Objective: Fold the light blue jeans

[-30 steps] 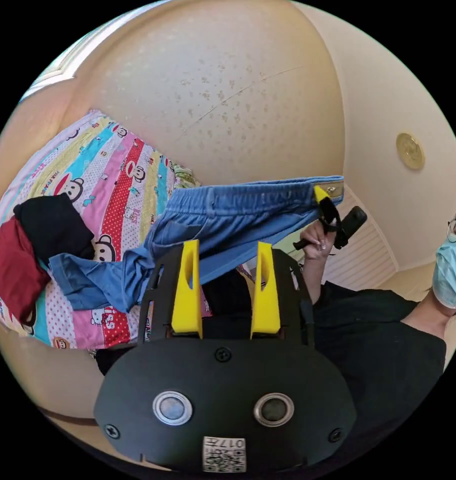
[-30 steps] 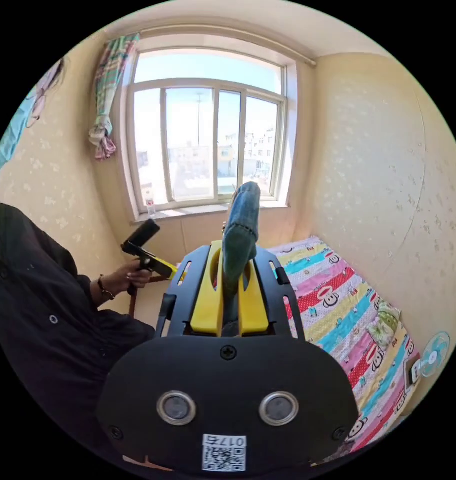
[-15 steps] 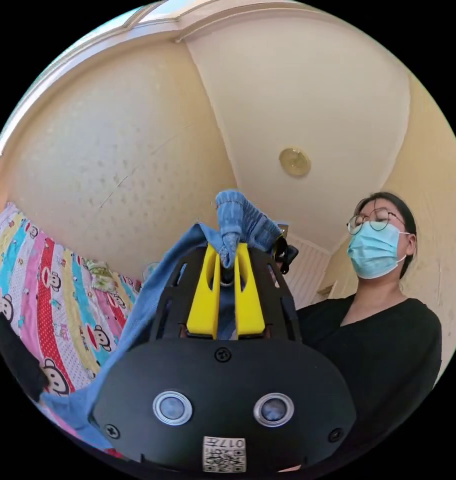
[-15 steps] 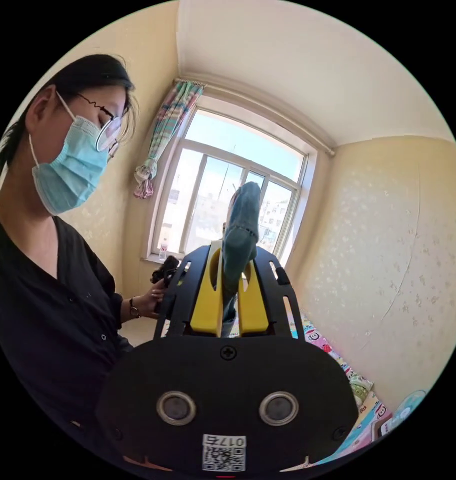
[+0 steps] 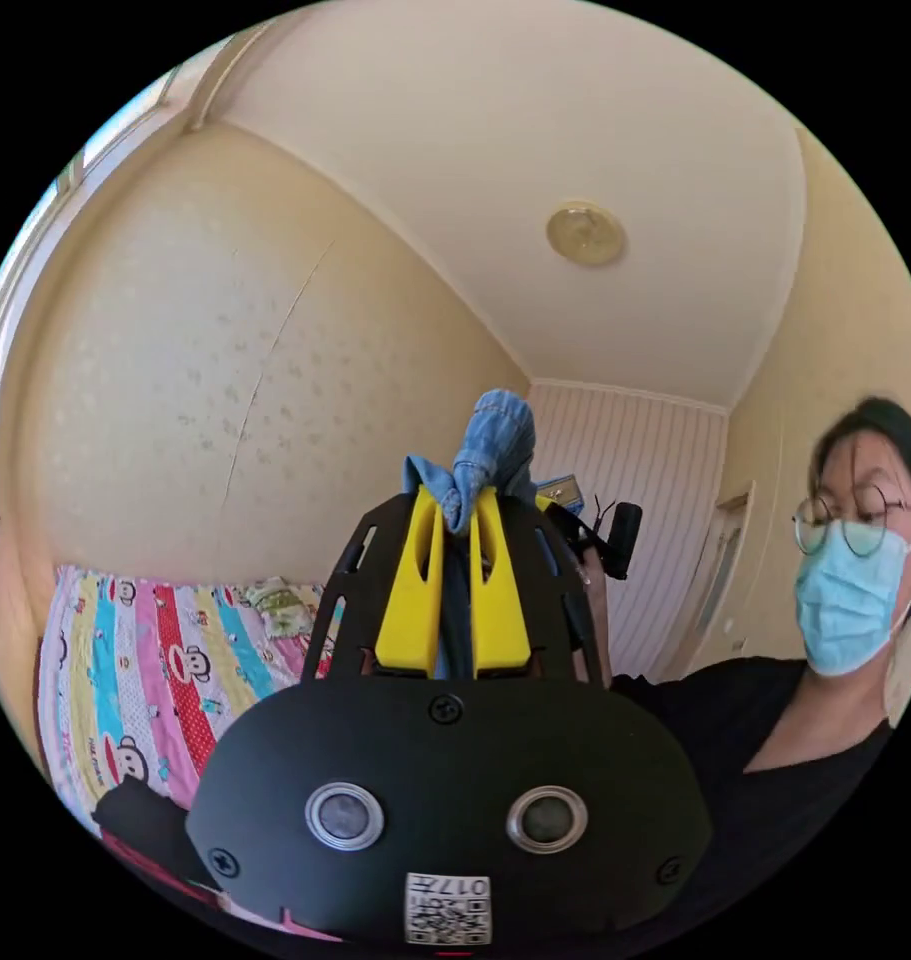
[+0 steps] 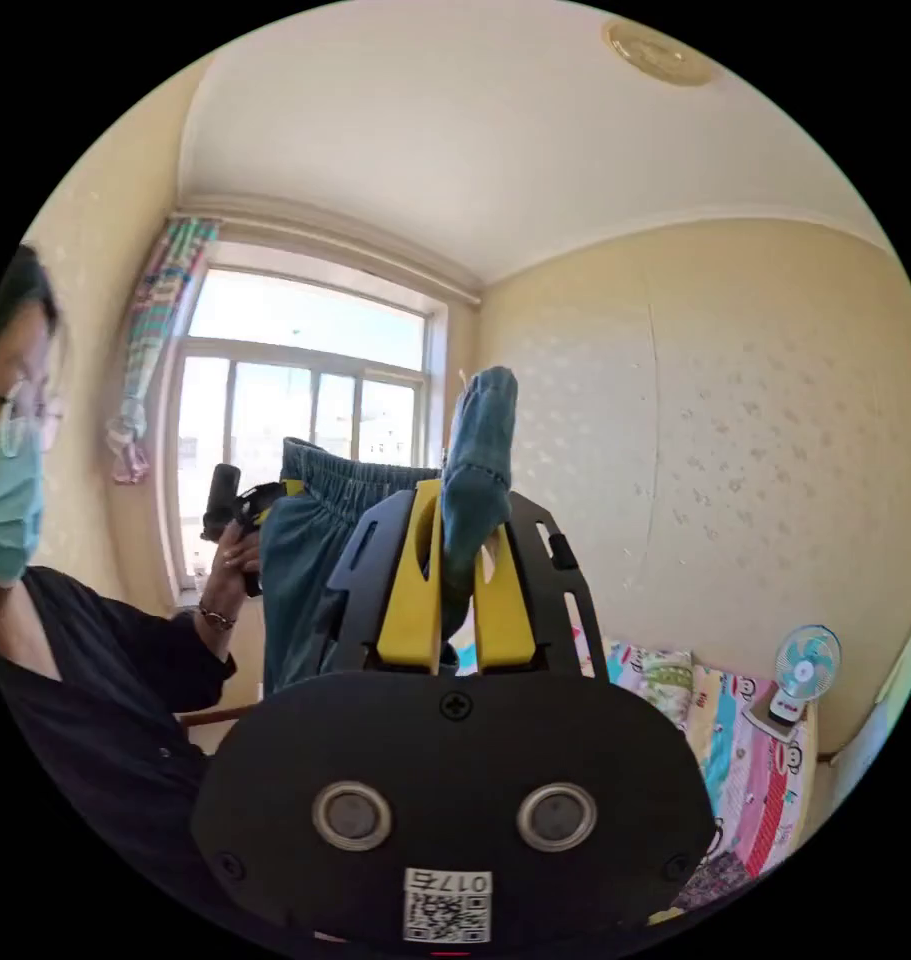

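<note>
Both grippers hold the jeans [image 6: 315,540] up in the air above the bed [image 5: 145,650]. The left gripper [image 5: 453,500] has its jaws pinching a bunched denim fold; the right gripper [image 6: 457,500] pinches another fold (waistband stretched between them). A fan [image 6: 805,670] stands by the wall.

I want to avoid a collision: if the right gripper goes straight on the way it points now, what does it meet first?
Apart from the jeans clamped in the right gripper, the way looks free up to the yellow wall near the room corner, though depth is hard to judge.
</note>
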`<state>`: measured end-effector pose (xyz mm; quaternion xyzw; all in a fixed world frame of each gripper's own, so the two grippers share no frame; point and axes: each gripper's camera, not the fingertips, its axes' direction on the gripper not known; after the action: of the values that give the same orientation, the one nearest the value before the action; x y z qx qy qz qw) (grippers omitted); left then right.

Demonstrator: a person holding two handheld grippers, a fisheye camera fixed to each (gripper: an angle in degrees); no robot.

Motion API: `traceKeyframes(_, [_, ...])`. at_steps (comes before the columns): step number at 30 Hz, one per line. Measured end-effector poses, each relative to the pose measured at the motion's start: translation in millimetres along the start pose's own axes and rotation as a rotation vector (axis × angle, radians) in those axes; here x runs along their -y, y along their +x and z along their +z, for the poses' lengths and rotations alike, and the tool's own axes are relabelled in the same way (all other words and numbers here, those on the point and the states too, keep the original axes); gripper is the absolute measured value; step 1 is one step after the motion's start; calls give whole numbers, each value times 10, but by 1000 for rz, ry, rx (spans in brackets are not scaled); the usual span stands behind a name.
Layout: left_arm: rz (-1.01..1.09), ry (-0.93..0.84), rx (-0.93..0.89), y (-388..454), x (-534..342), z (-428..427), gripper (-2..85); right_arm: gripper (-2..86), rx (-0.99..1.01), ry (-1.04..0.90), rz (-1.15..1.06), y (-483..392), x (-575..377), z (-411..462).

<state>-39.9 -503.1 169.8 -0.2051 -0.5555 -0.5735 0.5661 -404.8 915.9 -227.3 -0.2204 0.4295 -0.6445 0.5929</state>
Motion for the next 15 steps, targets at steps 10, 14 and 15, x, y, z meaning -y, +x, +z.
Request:
traceKeyframes(10, [-607,-522,339,-3929,-1127,1140,110,98,-331,-654,273,2234,-1703,2166])
traceKeyframes(14, [-829,-930,475,-4885,-2854,902,121,94,-245,-974,421,2412,-3478,2218])
traceKeyframes(15, [-873,-977,467,-4989,-3101,847,121,93,-195,-1058,517,2434,-3987,2176])
